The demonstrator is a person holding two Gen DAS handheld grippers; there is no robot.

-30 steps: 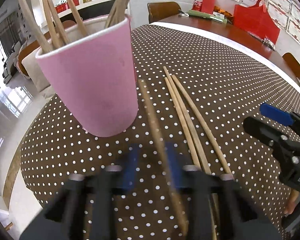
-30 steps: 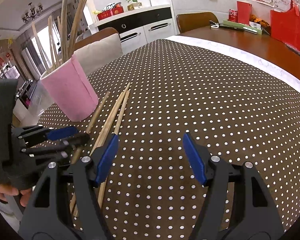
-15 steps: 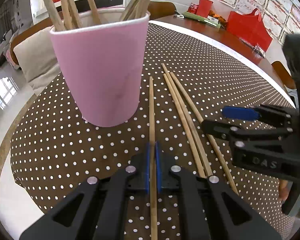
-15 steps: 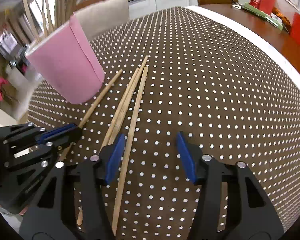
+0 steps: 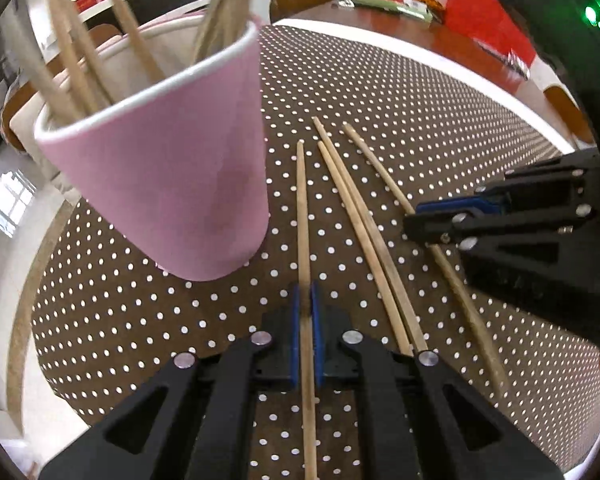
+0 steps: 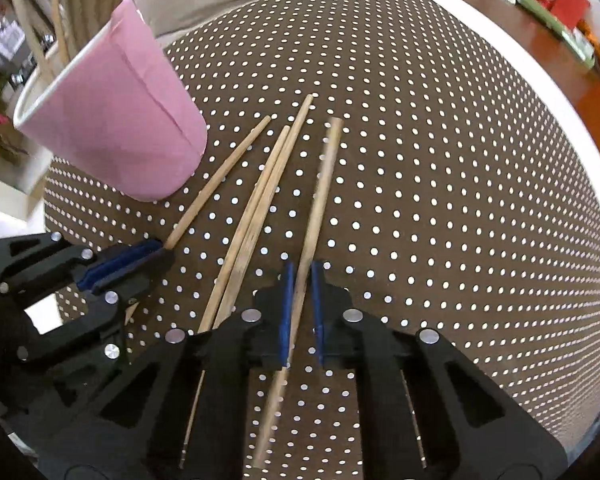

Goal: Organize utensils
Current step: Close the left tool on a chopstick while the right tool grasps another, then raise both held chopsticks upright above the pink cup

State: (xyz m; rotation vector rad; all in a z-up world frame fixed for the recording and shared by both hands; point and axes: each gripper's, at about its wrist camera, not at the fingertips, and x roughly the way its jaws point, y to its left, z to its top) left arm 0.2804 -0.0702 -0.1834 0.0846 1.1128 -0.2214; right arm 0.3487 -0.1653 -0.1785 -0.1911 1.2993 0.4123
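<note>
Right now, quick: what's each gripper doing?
Left gripper: closed on the wooden chopstick nearest the pink paper cup.
Right gripper: nearly closed around the rightmost wooden chopstick; firm grip cannot be told.

The upper ends of the sticks (image 5: 80, 44) in the pink cup (image 5: 172, 184) run past the frame's top. The right tool (image 6: 300, 308) covers the near ends of two chopsticks (image 6: 256, 208); its own chopstick (image 6: 316, 208) looks blurred.

- We see a round table under a brown polka-dot tablecloth (image 6: 440, 168), white-bordered at its far edge.
- A pink paper cup (image 6: 116, 128) holding chopsticks stands near the left edge.
- Four loose wooden chopsticks (image 6: 256, 208) lie just beside the cup, toward the near edge; the middle two are touching.
</note>
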